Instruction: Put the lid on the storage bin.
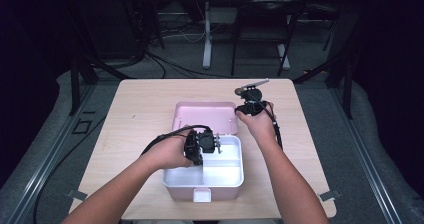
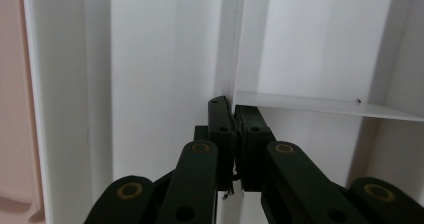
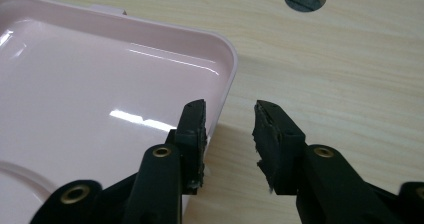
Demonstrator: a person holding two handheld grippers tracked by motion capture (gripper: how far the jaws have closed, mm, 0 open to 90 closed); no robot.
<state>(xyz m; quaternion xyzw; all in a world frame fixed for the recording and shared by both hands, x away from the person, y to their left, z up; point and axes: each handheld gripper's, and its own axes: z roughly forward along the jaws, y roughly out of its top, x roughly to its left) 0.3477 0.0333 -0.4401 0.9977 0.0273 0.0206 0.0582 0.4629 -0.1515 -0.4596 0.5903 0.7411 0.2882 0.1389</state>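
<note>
Pink plastic lid (image 3: 100, 99) lies open flat on your wooden table (image 3: 325, 84), behind the white box (image 1: 220, 176). Your right gripper (image 3: 230, 129) straddles the lid's corner rim, jaws narrow but apart. Your left gripper (image 2: 234, 134) pinches the box's white divider (image 2: 237, 49).

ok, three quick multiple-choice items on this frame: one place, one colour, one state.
1. Where is the lid?
A. behind the box, lying open
B. shut on the box
C. on the floor

2. What colour is the lid?
A. blue
B. pink
C. green

3. How do the left hand-held gripper's jaws stand?
A. wide apart
B. shut on the divider inside the box
C. shut on a spoon

Key: 1 A, the high view shows it flat behind the box; 2 B, pink in the right gripper view; 3 B, jaws meet at the white wall.
</note>
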